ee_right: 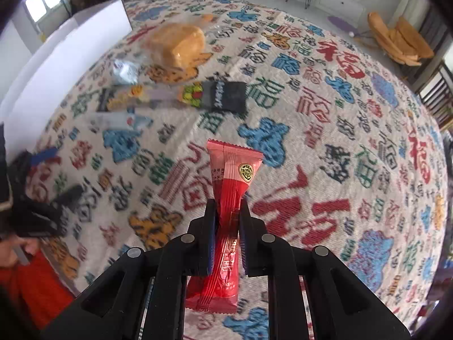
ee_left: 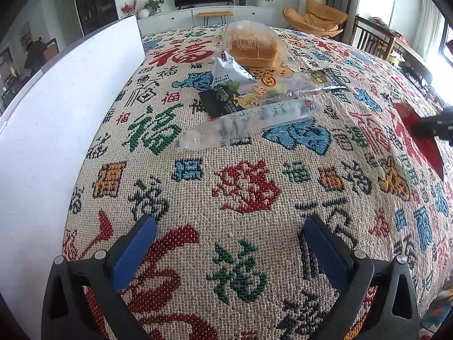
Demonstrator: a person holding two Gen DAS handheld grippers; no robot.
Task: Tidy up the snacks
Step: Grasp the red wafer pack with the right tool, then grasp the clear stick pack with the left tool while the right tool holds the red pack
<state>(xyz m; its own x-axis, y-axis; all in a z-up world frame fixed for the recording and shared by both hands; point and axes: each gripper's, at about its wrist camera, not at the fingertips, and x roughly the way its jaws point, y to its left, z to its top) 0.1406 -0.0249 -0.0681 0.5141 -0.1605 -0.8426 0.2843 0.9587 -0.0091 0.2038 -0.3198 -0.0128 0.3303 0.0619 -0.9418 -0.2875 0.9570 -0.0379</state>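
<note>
Right gripper pinching red snack packet; left gripper spread above patterned cloth.

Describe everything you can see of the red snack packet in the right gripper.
The red snack packet is a long, glossy, plastic-looking wrapper with crimped ends, a gold round emblem near its far end and pale print. The right gripper is shut on its middle, pinching it between both fingers. It is held above the patterned tablecloth, touching nothing else.

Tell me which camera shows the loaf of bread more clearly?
The left wrist view: the bagged bread loaf is sharp there, its label visible. In the right wrist view it is blurred, just an orange block.
</note>
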